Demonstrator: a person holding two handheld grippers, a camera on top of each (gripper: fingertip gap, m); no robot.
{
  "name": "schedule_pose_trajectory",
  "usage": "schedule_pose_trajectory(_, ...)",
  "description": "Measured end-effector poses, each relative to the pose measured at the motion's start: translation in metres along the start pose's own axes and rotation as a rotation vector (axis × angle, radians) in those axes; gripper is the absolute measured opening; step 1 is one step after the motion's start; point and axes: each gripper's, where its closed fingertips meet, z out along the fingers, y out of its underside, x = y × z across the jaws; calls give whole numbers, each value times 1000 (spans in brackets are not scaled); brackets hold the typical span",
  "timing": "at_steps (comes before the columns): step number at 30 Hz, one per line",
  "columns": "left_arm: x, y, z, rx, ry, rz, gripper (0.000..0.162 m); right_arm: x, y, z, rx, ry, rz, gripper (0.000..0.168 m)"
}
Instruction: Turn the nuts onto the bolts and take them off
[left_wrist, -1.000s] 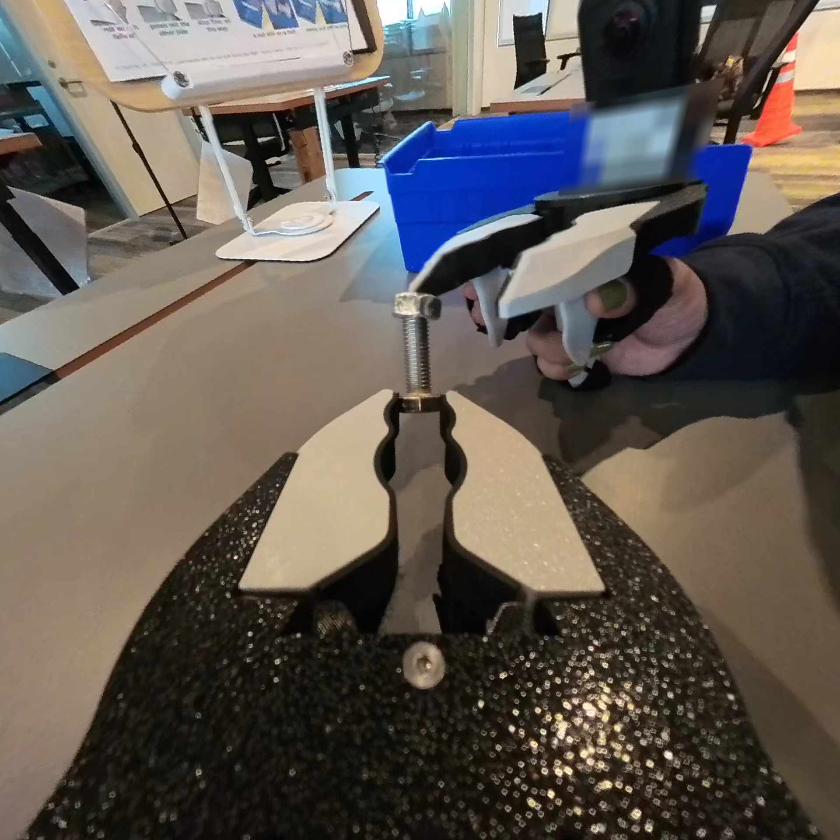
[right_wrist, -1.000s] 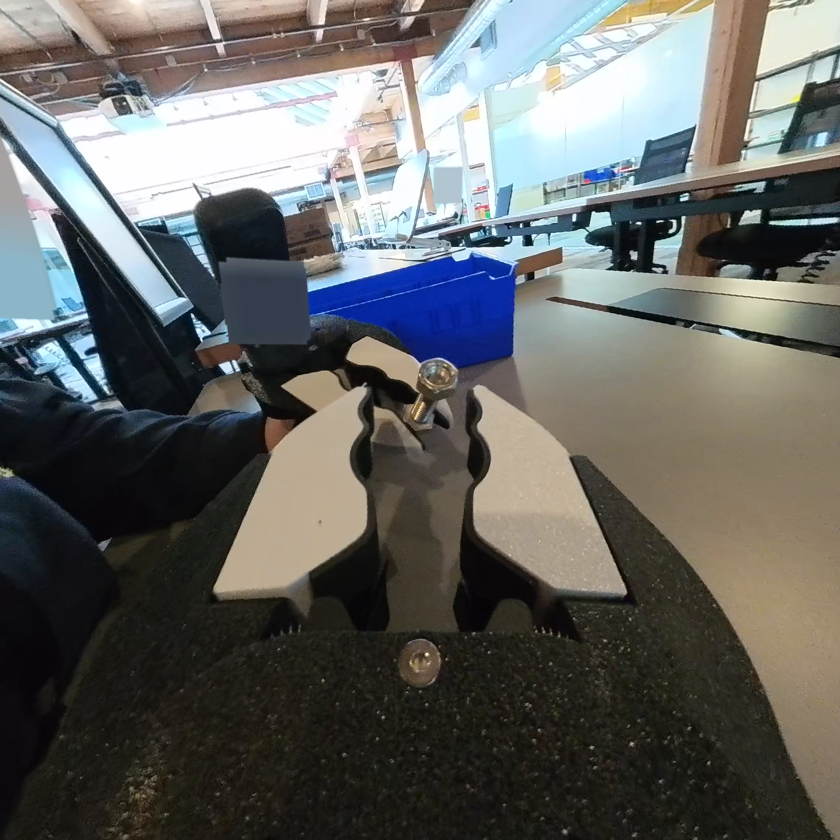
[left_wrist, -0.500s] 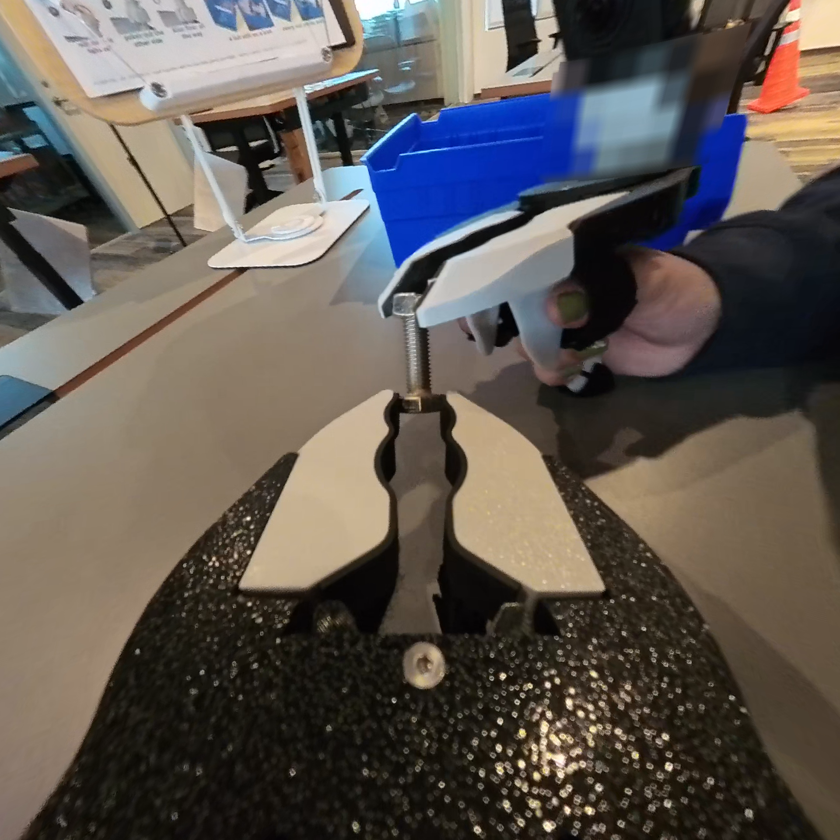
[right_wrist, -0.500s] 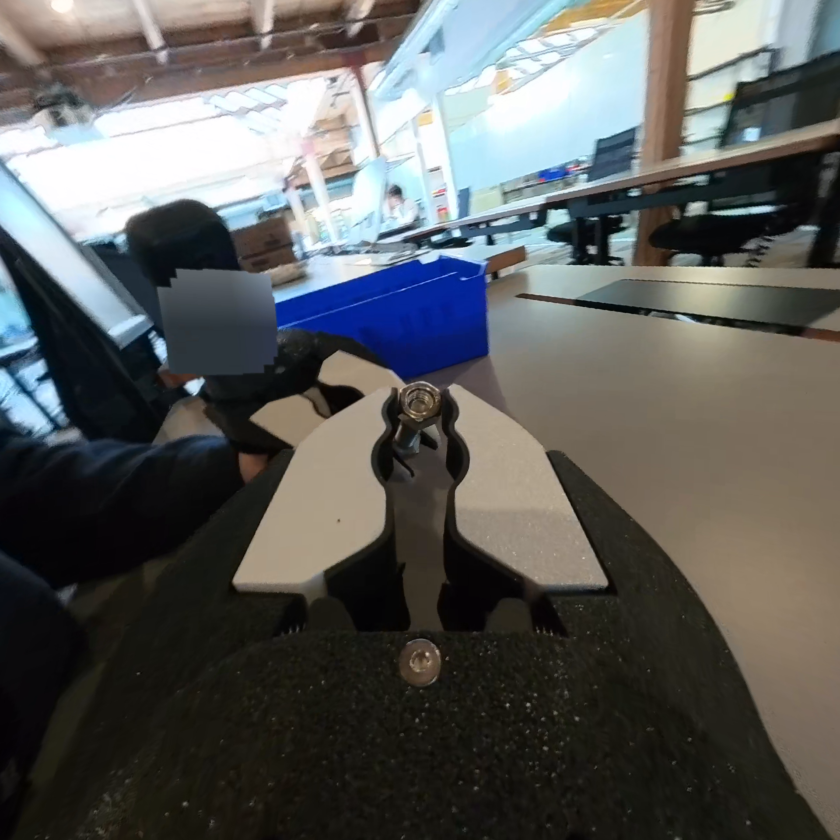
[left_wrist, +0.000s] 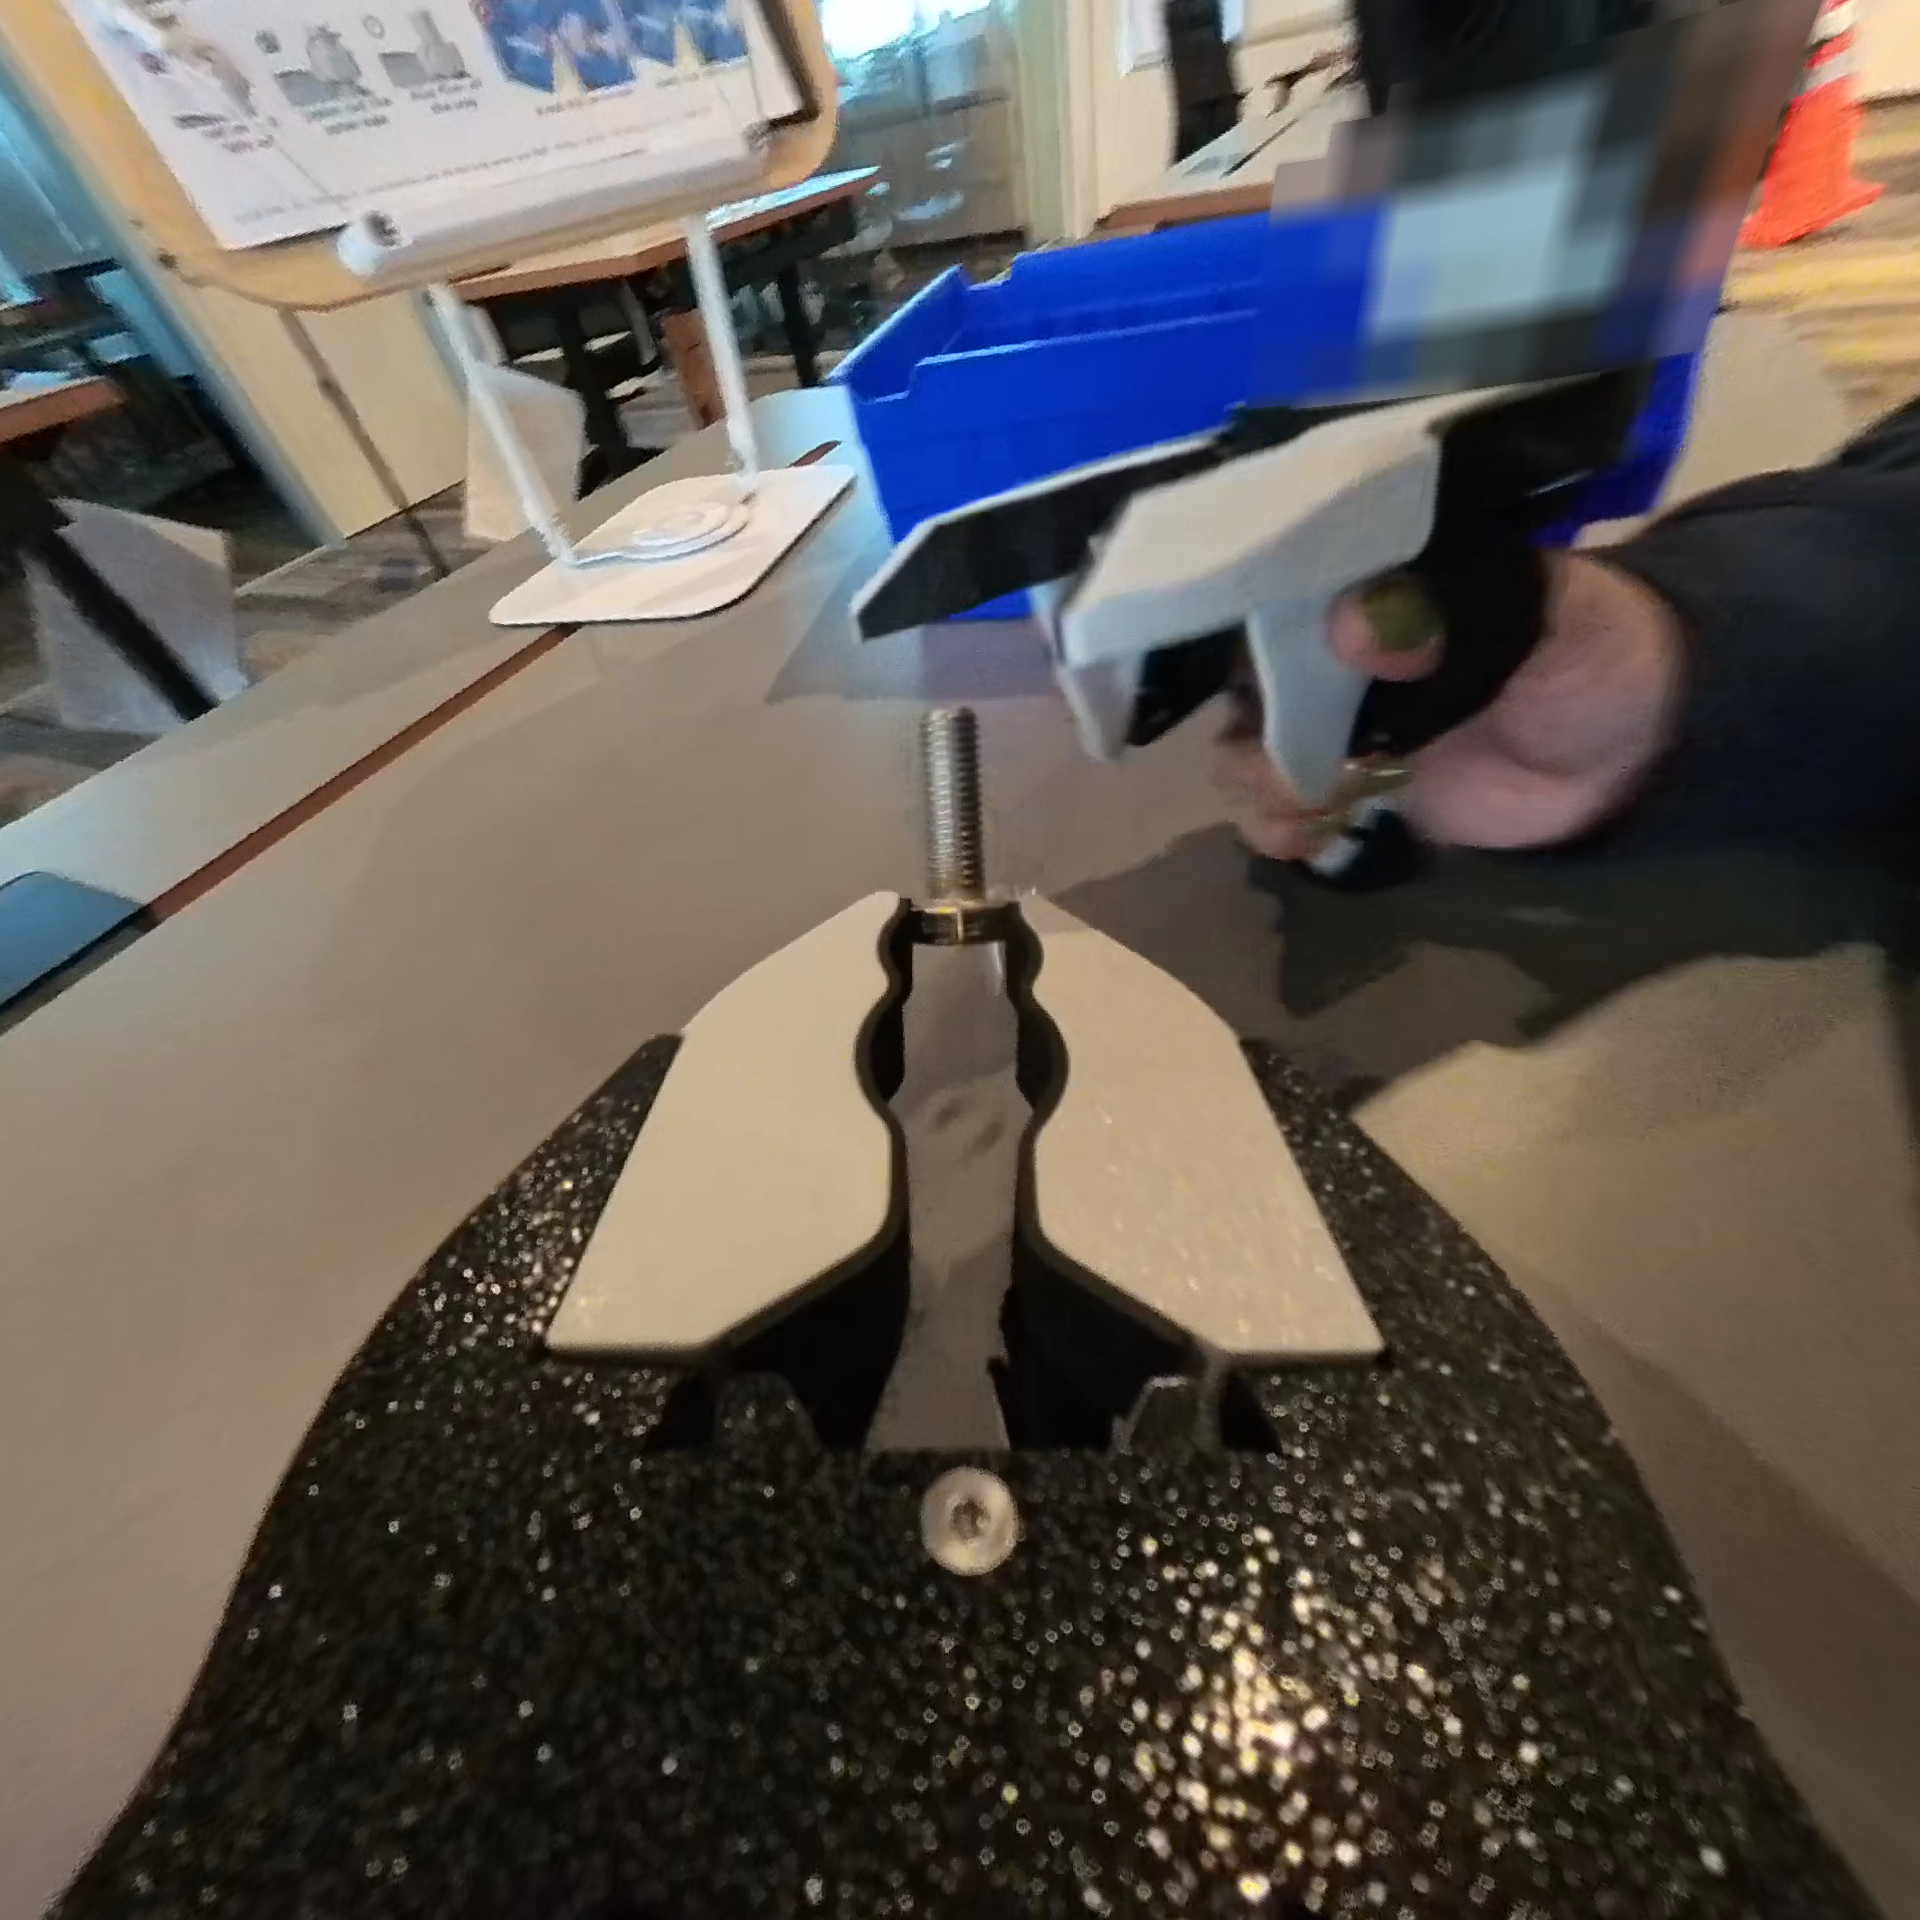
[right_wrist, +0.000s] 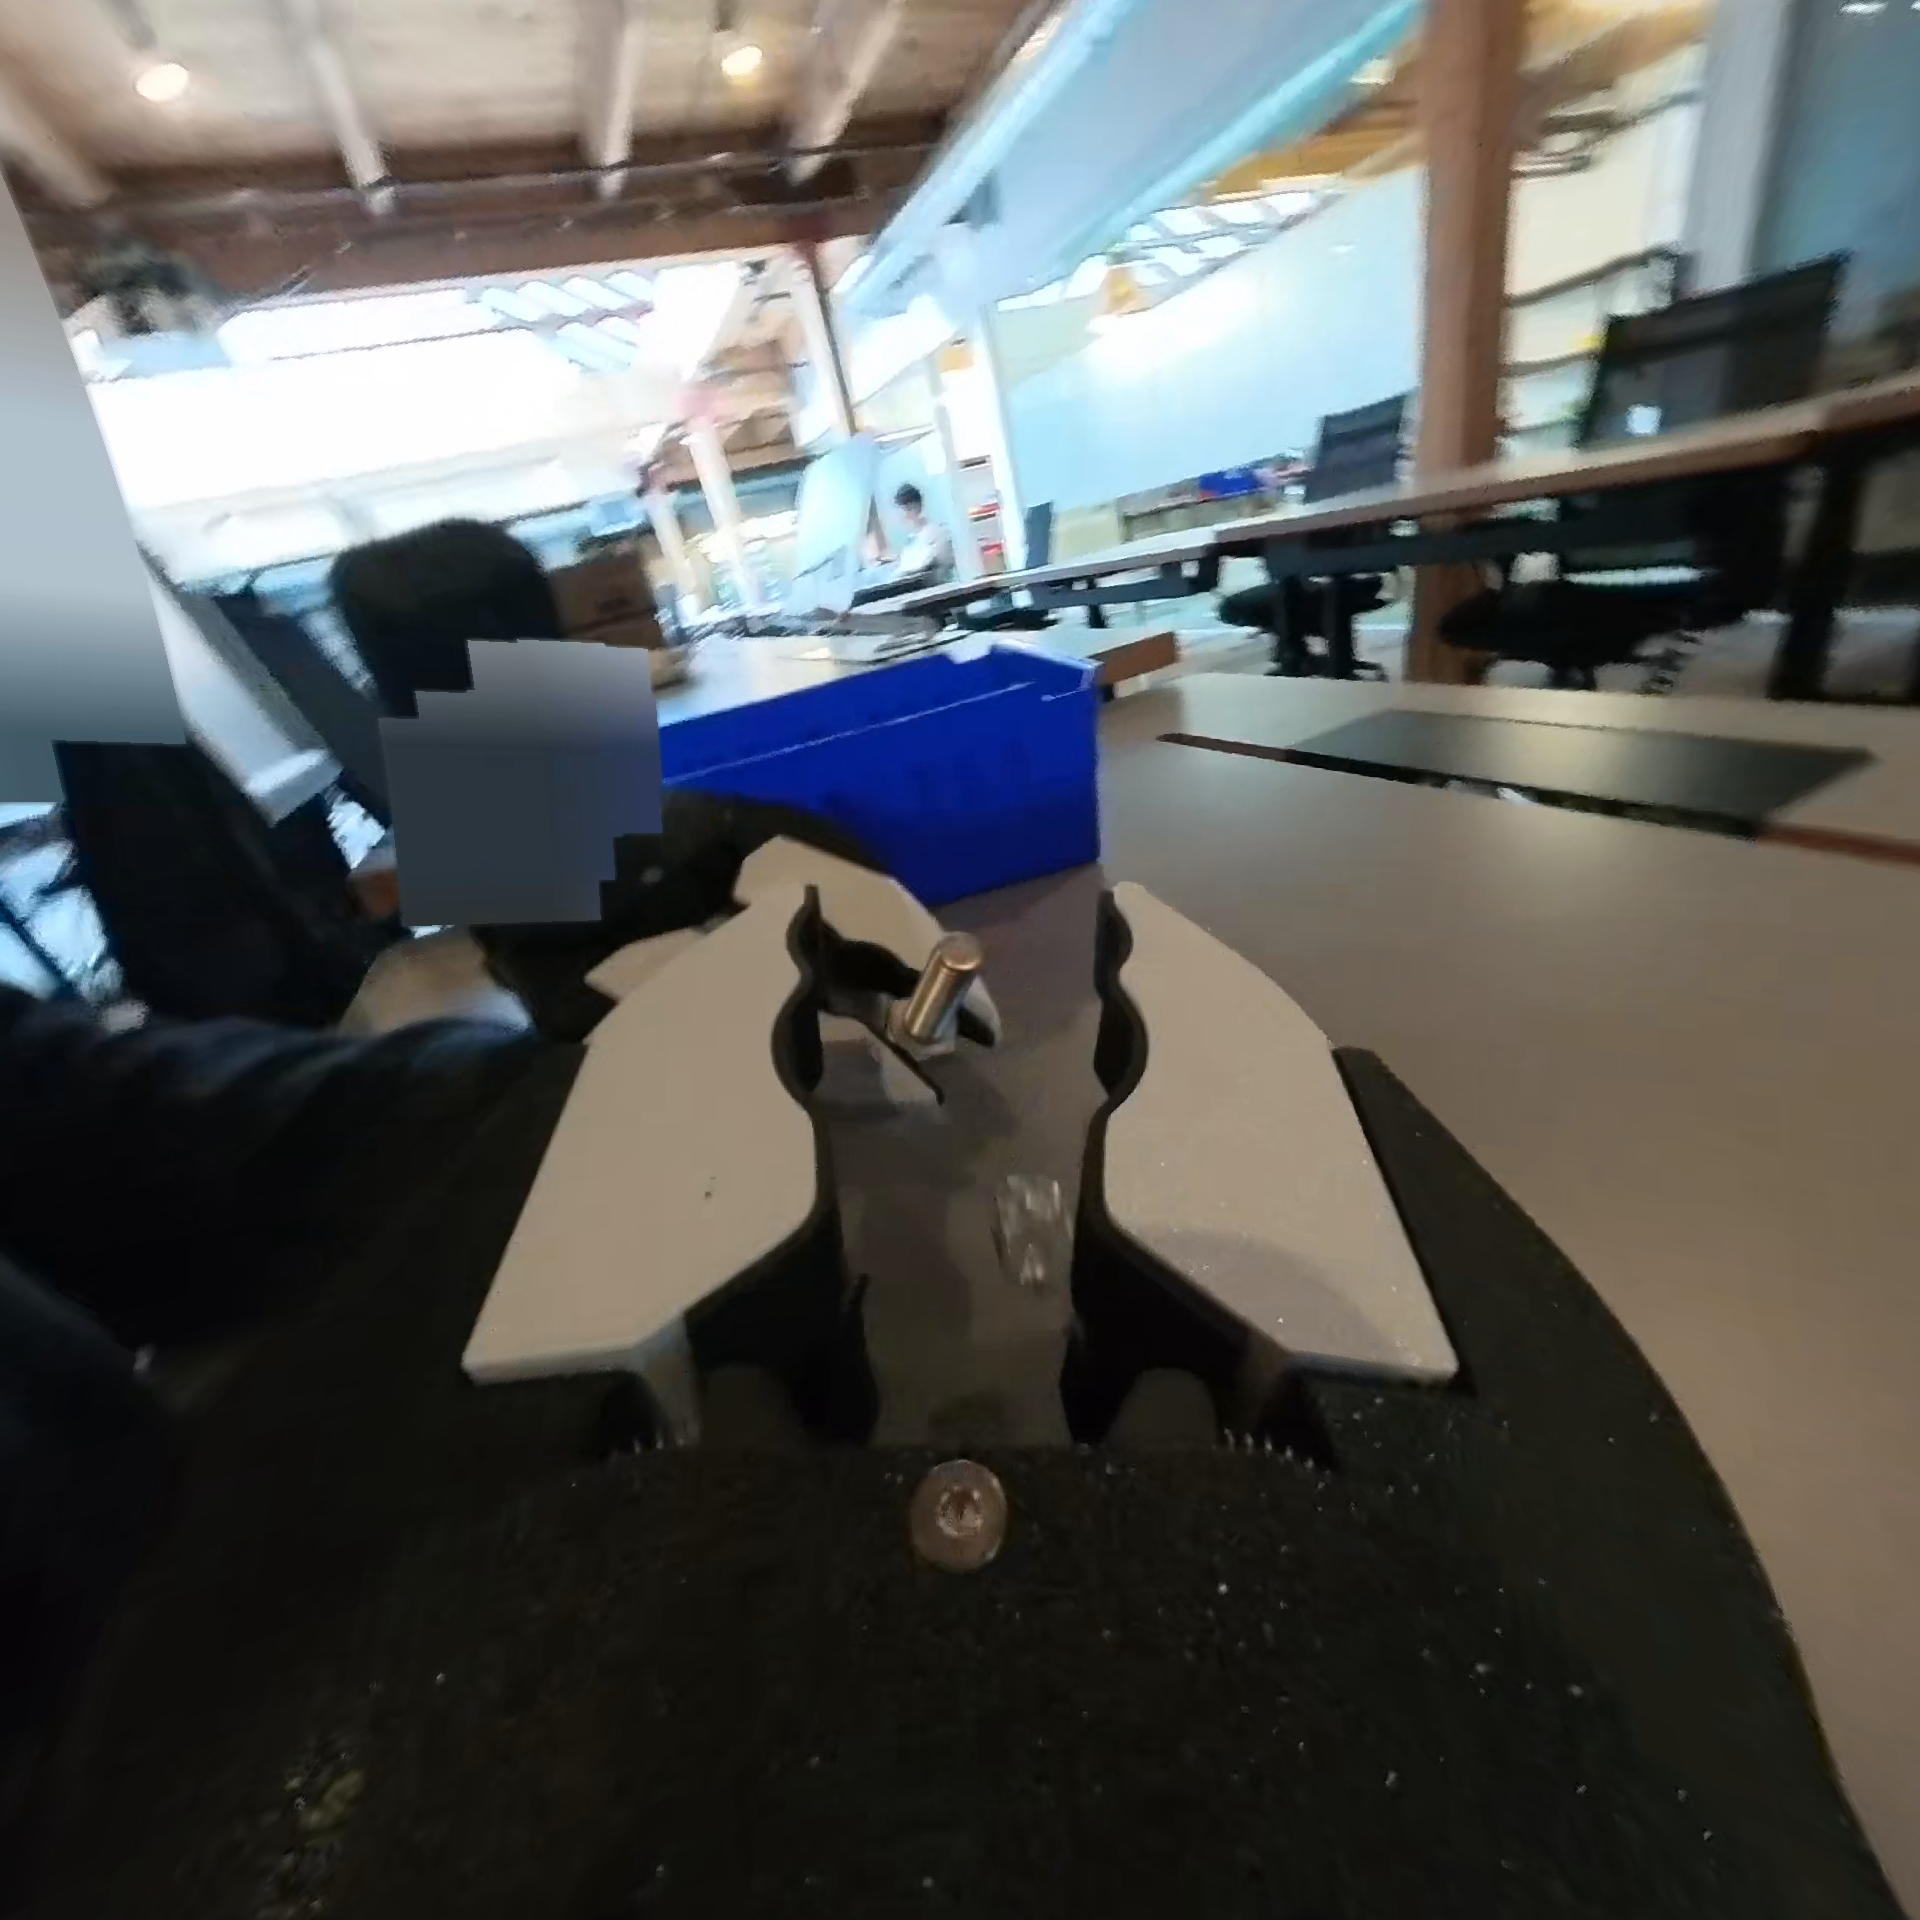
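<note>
Behind, blue bin (left_wrist: 1091, 405), contents hidden.

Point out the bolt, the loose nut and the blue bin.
bolt (left_wrist: 951, 805): left wrist view, middle of its threaded shank.
nut (right_wrist: 1032, 1229): right wrist view, blurred body between the open fingers.
blue bin (left_wrist: 1049, 416): left wrist view, front wall.

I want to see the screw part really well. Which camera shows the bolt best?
The left wrist view: the bolt stands upright and sharp, its head pinched by the left gripper, with bare threads showing. In the right wrist view the bolt is blurred, tilted and partly hidden behind the fingers.
</note>
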Motion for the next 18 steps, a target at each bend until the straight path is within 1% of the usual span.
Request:
schedule_pose_trajectory(2, 1, -1, 0, 6, 13, -9, 16, -7, 3, -2, -36, -107, -38, 45)
schedule_pose_trajectory(5, -2, 0, -1, 3, 0, -18, 16, -1, 7, -6, -68, -125, -38, 46)
schedule_pose_trajectory(10, -18, -1, -8, 25, -93, -64, 16, 17, 14, -10, -144, -66, -74, 41)
schedule_pose_trajectory(12, -24, -5, -13, 63, -109, -85, 16, 14, 17, -10, -163, -78, -106, 37)
schedule_pose_trajectory(14, -32, -7, -20, 80, -140, -98, 16, 12, 23, -7, -207, -71, -150, 37)
schedule_pose_trajectory(16, -40, -7, -28, 86, -170, -114, 16, 16, 32, -5, -281, -34, -218, 33)
schedule_pose_trajectory(18, -48, -6, -33, 81, -198, -122, 16, 26, 41, -2, -398, 16, -283, 29)
